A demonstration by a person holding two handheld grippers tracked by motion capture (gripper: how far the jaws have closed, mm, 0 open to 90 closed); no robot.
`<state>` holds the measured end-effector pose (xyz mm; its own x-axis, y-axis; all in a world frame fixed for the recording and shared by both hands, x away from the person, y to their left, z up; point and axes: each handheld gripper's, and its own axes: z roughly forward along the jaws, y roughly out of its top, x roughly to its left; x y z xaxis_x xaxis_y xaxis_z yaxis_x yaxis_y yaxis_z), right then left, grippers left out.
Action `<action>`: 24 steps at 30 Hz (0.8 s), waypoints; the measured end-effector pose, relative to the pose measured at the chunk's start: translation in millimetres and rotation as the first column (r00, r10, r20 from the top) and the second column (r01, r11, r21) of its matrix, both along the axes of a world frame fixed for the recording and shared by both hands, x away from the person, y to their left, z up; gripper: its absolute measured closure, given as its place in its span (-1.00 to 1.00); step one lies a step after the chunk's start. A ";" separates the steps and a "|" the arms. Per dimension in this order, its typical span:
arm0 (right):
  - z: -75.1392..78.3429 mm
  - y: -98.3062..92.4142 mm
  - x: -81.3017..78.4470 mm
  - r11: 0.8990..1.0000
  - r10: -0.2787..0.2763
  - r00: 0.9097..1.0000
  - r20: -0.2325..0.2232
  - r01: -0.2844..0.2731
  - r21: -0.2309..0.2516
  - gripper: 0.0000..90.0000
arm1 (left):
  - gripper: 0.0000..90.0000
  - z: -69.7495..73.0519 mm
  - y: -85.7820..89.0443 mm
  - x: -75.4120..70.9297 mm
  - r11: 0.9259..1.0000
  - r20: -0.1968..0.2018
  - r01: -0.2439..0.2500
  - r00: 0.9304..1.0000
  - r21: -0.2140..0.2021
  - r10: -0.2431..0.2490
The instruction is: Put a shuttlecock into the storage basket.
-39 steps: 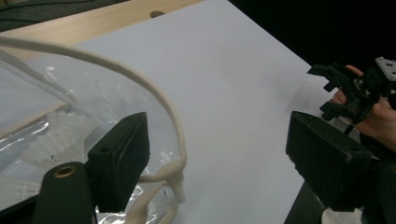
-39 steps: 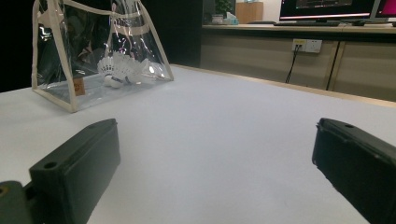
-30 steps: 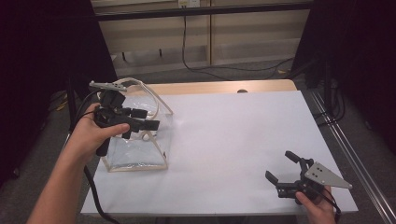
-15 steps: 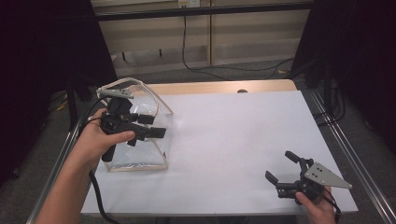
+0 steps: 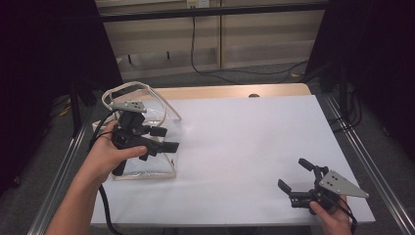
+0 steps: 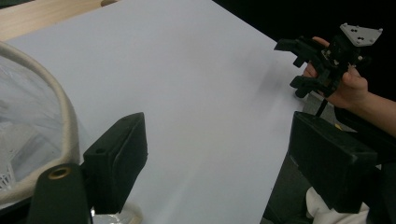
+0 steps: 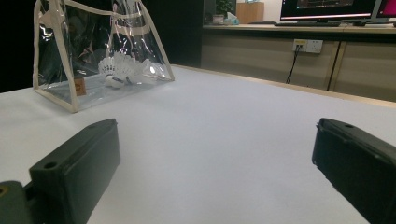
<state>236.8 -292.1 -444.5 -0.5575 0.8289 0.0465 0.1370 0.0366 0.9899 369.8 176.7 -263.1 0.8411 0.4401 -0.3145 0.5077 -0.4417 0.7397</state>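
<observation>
A clear plastic bag (image 5: 147, 169) with cream trim and a looped handle (image 5: 117, 90) stands at the left of the white table top (image 5: 244, 142). In the right gripper view the bag (image 7: 56, 56) holds white shuttlecocks (image 7: 119, 70). My left gripper (image 5: 164, 138) hovers over the bag's right side, open, with nothing between its jaws. In the left gripper view the left gripper (image 6: 224, 172) has the cream handle (image 6: 60, 121) just beside its left jaw. My right gripper (image 5: 295, 175) rests at the near right corner, open and empty; it also appears far off (image 6: 299, 65) and up close (image 7: 215, 172).
A wooden table edge (image 5: 220, 91) runs along the back and metal rails (image 5: 362, 161) line both sides. Cables hang behind the table. A counter with monitors (image 7: 327, 9) stands in the background of the right gripper view.
My left gripper has sunk a little and shifted toward the bag's near right side. The right gripper has kept still.
</observation>
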 end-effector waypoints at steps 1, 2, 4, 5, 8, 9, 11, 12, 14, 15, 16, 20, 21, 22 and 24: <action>0.0 -0.1 -0.1 1.000 0.001 1.000 0.000 -0.001 -0.003 -0.98 | -0.56 -1.0 -0.4 -0.1 1.000 0.000 0.003 1.000 0.003 -0.003; 0.0 0.0 -0.1 1.000 0.002 1.000 0.001 -0.002 -0.002 -0.98 | -0.56 -2.1 -0.9 -0.2 1.000 -0.001 0.004 1.000 0.004 -0.004; 0.0 0.0 -0.1 1.000 0.001 1.000 0.000 -0.001 -0.002 -0.98 | -0.57 -4.4 -1.9 -0.3 1.000 -0.001 0.004 1.000 0.002 -0.004; 0.0 -0.1 -0.1 1.000 0.001 1.000 0.000 -0.001 0.000 -0.98 | -0.57 -5.3 -2.2 -0.6 1.000 -0.002 0.005 1.000 0.002 -0.005; -0.1 -0.5 0.0 1.000 0.000 1.000 -0.001 0.000 -0.001 -0.98 | -0.57 -8.0 -2.5 -1.1 1.000 0.001 0.011 1.000 0.001 -0.011; -0.1 -0.4 0.0 1.000 0.000 1.000 0.000 0.000 -0.001 -0.98 | -0.57 -8.8 -2.3 -1.2 1.000 0.000 0.010 1.000 -0.002 -0.010; 0.0 -0.2 0.0 1.000 0.000 1.000 0.001 0.000 -0.001 -0.98 | -0.58 -10.6 -1.9 -1.5 1.000 0.004 0.011 1.000 -0.004 -0.011; 0.0 -0.2 -0.1 1.000 0.001 1.000 0.001 -0.001 -0.001 -0.98 | -0.59 -11.6 -1.6 -1.7 1.000 0.005 0.012 1.000 -0.003 -0.012; 0.0 -0.4 -0.2 1.000 -0.001 1.000 0.000 0.001 -0.002 -0.98 | -0.59 -13.7 -1.3 -2.4 1.000 0.005 0.012 1.000 -0.001 -0.012; -0.1 -0.5 -0.1 1.000 0.000 1.000 0.002 0.000 0.000 -0.98 | -0.59 -15.0 -1.4 -2.9 1.000 0.008 0.009 1.000 -0.001 -0.009; 0.0 -0.7 -0.1 1.000 0.000 1.000 0.001 0.000 -0.001 -0.98 | -0.60 -15.9 -0.9 -2.9 1.000 0.010 0.017 1.000 0.004 -0.017; -0.1 -0.4 0.0 1.000 0.000 1.000 0.001 0.000 0.000 -0.98 | -0.63 -19.4 -0.4 -5.1 1.000 0.015 0.016 1.000 -0.001 -0.016; -0.1 -0.3 -0.1 1.000 -0.001 1.000 0.000 0.001 -0.002 -0.98 | -0.63 -20.3 -0.1 -5.5 1.000 0.020 0.019 1.000 0.003 -0.019; 0.0 -0.2 -0.1 1.000 -0.002 1.000 0.001 0.002 -0.002 -0.98 | -0.63 -21.4 -0.2 -5.9 1.000 0.020 0.017 1.000 0.004 -0.017; -0.1 -0.3 -0.1 1.000 -0.001 1.000 0.000 0.001 -0.002 -0.98 | -0.65 -23.8 -0.3 -6.7 1.000 0.021 0.021 1.000 0.008 -0.022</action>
